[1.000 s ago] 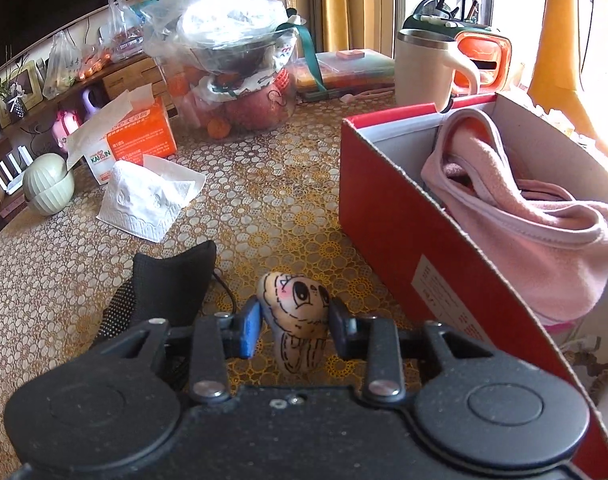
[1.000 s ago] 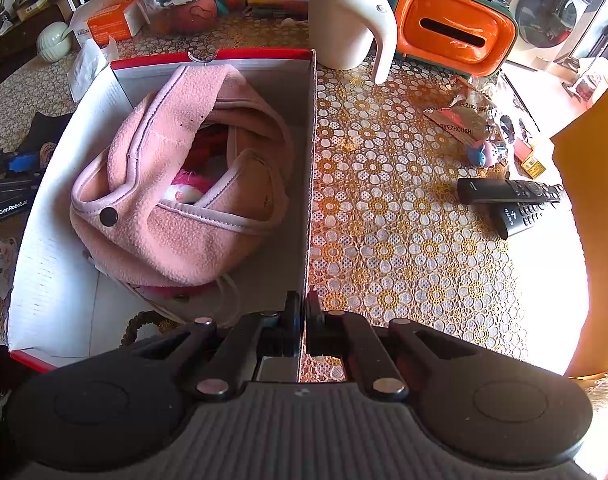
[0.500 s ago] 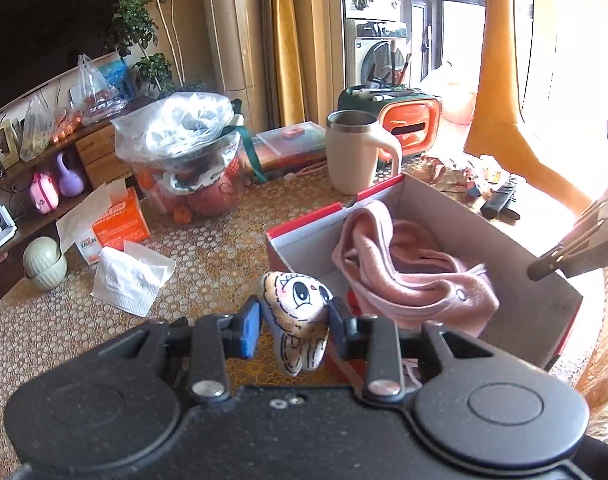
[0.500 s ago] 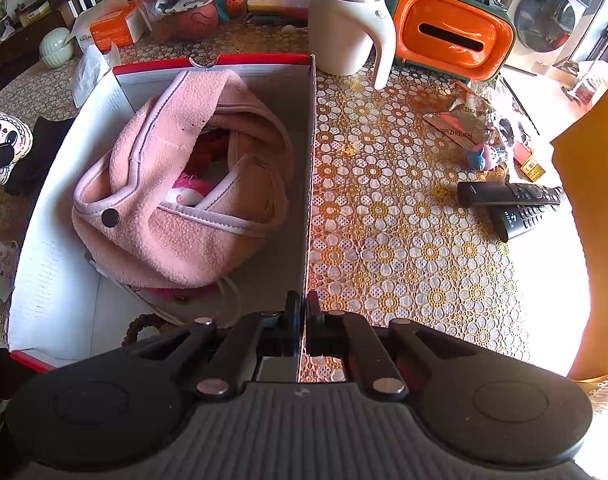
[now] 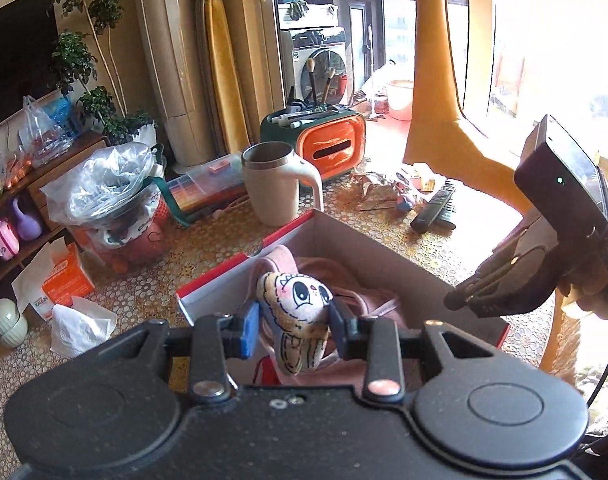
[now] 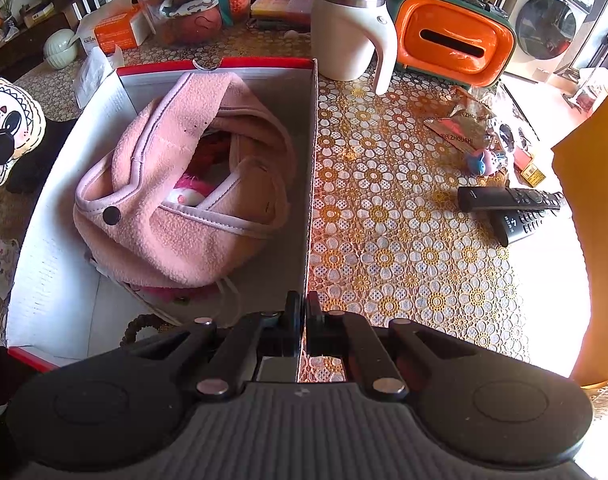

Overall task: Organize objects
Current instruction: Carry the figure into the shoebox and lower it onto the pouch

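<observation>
My left gripper (image 5: 293, 330) is shut on a small cream plush toy (image 5: 297, 316) with a drawn cartoon face and holds it in the air above the near end of the red cardboard box (image 5: 219, 276). The toy also shows at the left edge of the right wrist view (image 6: 7, 124). The box (image 6: 310, 168) holds a pink fleece garment (image 6: 183, 208). My right gripper (image 6: 304, 320) is shut on the box's right wall at its near end. It also shows in the left wrist view (image 5: 464, 300).
On the lace tablecloth stand a cream mug (image 6: 346, 30), an orange and green organizer (image 6: 452, 38), two black remotes (image 6: 512, 208), a foil packet (image 6: 460, 124), a tissue box (image 5: 61, 280), a bagged bowl of fruit (image 5: 111, 200) and a black cloth (image 6: 35, 156).
My left gripper has lifted the plush toy off the table and carried it up and right, over the box. My right gripper has stayed clamped on the box wall.
</observation>
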`<state>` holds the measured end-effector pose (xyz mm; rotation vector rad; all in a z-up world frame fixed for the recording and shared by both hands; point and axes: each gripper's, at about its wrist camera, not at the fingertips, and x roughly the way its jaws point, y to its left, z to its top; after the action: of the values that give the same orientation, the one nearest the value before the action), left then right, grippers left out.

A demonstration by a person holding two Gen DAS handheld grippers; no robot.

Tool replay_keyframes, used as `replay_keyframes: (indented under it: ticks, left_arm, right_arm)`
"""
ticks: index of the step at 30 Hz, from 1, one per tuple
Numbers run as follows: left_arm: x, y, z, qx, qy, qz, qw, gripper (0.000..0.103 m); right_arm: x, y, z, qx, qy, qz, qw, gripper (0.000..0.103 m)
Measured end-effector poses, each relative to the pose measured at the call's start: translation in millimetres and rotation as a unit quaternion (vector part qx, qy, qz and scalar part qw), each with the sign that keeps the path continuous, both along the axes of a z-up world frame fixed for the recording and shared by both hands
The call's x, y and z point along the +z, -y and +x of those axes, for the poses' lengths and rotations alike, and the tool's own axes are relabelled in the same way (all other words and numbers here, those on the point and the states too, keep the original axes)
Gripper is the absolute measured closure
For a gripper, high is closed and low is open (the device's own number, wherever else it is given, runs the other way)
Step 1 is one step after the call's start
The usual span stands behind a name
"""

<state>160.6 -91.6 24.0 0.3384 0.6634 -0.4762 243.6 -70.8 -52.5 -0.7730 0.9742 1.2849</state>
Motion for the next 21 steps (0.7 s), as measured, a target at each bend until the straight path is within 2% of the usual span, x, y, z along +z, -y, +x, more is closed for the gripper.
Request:
replay_keyframes:
  ticks: [7,13,21]
  left_arm:
    - [-3,34,13,-0.022,-0.002,0.010,0.9997,0.068]
    - [-15,51,32,-0.016,-0.017,0.011,0.9997,0.068]
    - [-48,66,63,0.005,-0.049,0.026,0.9985,0.068]
  right_arm:
    - [0,1,-1,0.003,-0.002,0.003,1.000,0.102]
    - [-1,1,1,0.004,-0.008,0.005,1.000,0.102]
    - [-1,1,2,0.003,-0.013,0.006,1.000,0.101]
